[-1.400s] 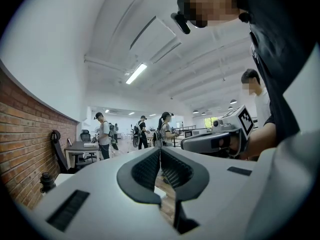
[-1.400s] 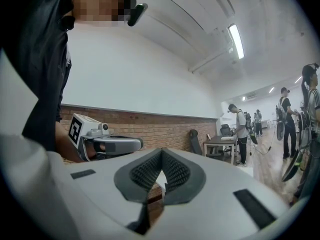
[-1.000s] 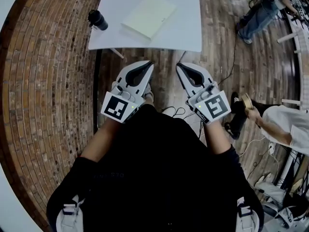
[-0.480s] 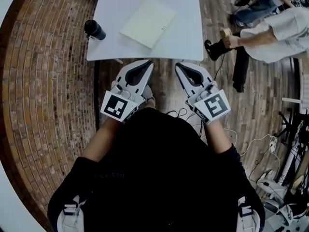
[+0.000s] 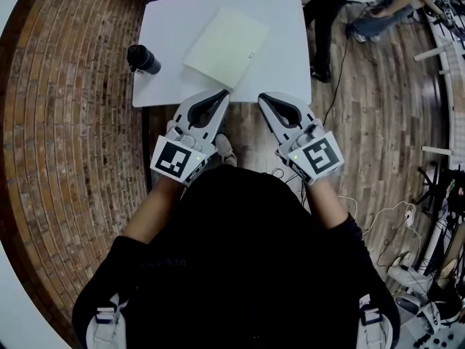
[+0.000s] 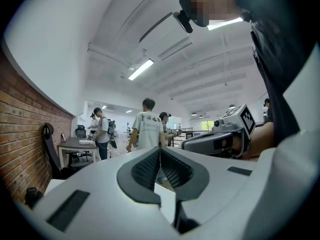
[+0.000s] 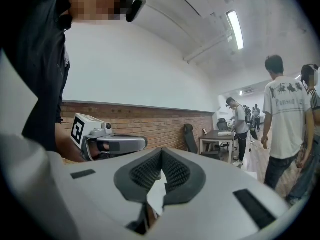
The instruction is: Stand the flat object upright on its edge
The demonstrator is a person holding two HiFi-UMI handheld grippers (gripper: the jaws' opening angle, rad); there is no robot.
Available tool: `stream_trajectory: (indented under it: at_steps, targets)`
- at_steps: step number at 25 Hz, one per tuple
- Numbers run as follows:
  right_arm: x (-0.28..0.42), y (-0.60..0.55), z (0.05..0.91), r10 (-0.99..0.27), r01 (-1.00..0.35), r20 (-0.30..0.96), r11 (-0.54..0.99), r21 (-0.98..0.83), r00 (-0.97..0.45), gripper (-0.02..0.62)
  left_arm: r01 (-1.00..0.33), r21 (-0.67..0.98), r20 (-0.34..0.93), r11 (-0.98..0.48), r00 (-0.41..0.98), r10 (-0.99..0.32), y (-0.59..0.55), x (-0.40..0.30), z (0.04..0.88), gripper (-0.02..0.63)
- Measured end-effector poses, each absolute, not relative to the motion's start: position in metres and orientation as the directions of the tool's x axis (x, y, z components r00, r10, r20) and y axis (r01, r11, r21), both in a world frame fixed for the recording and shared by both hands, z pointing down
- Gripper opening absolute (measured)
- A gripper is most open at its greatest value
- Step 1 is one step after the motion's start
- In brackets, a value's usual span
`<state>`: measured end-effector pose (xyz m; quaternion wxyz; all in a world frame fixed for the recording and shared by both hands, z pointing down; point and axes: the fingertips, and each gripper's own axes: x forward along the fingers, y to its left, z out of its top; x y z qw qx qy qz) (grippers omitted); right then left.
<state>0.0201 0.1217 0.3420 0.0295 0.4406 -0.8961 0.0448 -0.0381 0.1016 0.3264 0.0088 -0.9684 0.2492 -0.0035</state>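
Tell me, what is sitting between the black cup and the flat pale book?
Nothing. In the head view, only bare white table lies between the black cup and the flat pale book.

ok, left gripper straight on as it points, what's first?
The pale flat pad on the white table lies in its line, near corner first. Height is unclear: the shut left gripper may meet the table's edge or pass above.
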Motion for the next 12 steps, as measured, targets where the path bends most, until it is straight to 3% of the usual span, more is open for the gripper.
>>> stream_trajectory:
  at_steps: [12]
  targets:
    - [-0.013,0.053,0.354,-0.8,-0.815,0.161,0.577,-0.054,-0.578,0.009,-0.481,0.006,0.018,-0.877,0.877,-0.481,0.03,-0.08,0.334,0.021]
